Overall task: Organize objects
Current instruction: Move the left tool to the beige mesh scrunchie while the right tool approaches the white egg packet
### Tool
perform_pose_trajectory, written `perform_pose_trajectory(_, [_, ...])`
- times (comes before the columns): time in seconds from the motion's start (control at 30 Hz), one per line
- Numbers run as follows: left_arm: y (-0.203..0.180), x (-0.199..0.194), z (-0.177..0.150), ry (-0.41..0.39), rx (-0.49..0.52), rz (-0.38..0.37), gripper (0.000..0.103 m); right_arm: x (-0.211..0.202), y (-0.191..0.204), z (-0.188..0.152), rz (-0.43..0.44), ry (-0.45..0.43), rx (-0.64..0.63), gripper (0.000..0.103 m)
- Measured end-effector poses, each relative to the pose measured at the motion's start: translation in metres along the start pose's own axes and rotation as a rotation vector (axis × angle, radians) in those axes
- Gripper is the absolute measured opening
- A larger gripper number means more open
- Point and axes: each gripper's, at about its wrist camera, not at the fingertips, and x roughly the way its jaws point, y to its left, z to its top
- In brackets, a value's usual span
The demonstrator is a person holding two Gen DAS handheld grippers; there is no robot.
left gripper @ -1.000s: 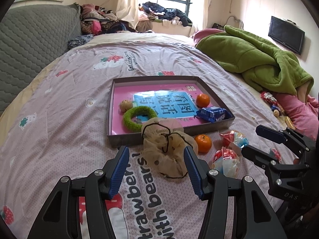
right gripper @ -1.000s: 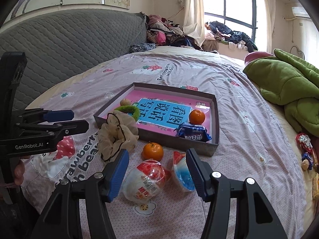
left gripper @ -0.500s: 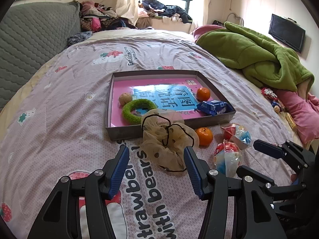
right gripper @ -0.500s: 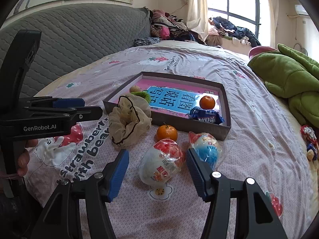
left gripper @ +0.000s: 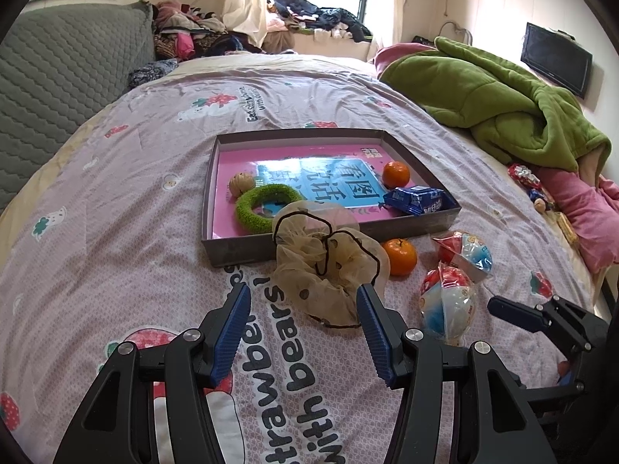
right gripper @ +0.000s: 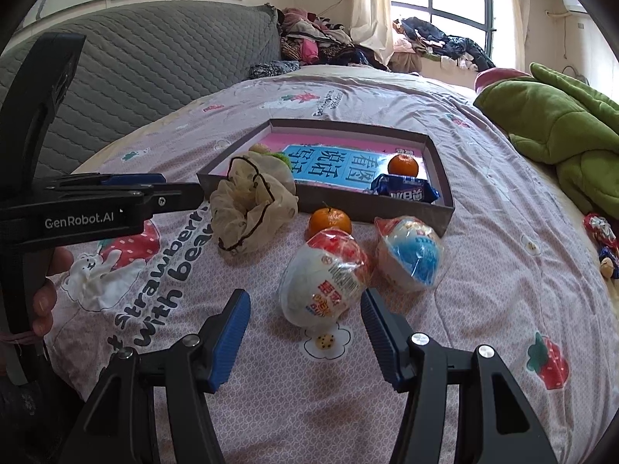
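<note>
A grey box (left gripper: 240, 249) (right gripper: 441, 178) with a pink and blue floor lies on the bed. It holds a green ring (left gripper: 267, 208), a walnut-like ball (left gripper: 240, 184), an orange (left gripper: 395, 174) and a blue snack pack (left gripper: 418, 200). In front of it lie a beige scrunchie (left gripper: 325, 270) (right gripper: 247, 205), a second orange (left gripper: 400, 257) (right gripper: 329, 222) and two wrapped toy eggs (right gripper: 325, 278) (right gripper: 410, 257). My left gripper (left gripper: 303, 309) is open and empty just short of the scrunchie. My right gripper (right gripper: 305, 313) is open and empty, its jaws either side of the near egg's front.
A green blanket (left gripper: 503, 104) and pink cloth (left gripper: 580, 208) lie on the bed's right side with small toys (left gripper: 526, 178) beside them. A grey quilted headboard (right gripper: 135, 69) runs along the left. Clothes (left gripper: 317, 19) pile by the window.
Both grippers have pulled back and risen a little from the objects. The near egg now lies further ahead of the right jaws. Nothing was picked up.
</note>
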Motion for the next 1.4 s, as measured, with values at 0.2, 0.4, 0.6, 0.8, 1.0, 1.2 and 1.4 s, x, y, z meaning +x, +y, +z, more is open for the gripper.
perform_pose_trajectory(0.2, [0.004, 0.008, -0.003, 0.002, -0.011, -0.003, 0.059, 0.006, -0.001, -0.005, -0.031, 0.008, 0.044, 0.059])
perform_pose_trajectory(0.4, [0.008, 0.023, -0.004, 0.021, -0.02, 0.012, 0.059, 0.009, -0.005, -0.004, -0.038, 0.007, 0.074, 0.059])
perform_pose_trajectory(0.6, [0.013, 0.035, -0.004, 0.036, -0.045, 0.006, 0.059, 0.016, -0.008, -0.004, -0.037, 0.021, 0.107, 0.059])
perform_pose_trajectory(0.8, [0.016, 0.041, -0.002, 0.039, -0.061, -0.005, 0.059, 0.022, -0.012, -0.003, -0.029, 0.027, 0.146, 0.059])
perform_pose_trajectory(1.0, [0.013, 0.047, -0.001, 0.045, -0.053, 0.002, 0.059, 0.025, -0.01, -0.002, -0.038, 0.021, 0.15, 0.059])
perform_pose_trajectory(1.2, [0.013, 0.057, 0.003, 0.05, -0.05, 0.009, 0.059, 0.031, -0.007, 0.001, -0.042, 0.01, 0.169, 0.059])
perform_pose_trajectory(1.4, [0.016, 0.071, 0.004, 0.069, -0.059, 0.023, 0.059, 0.039, -0.002, 0.007, -0.032, 0.003, 0.182, 0.059])
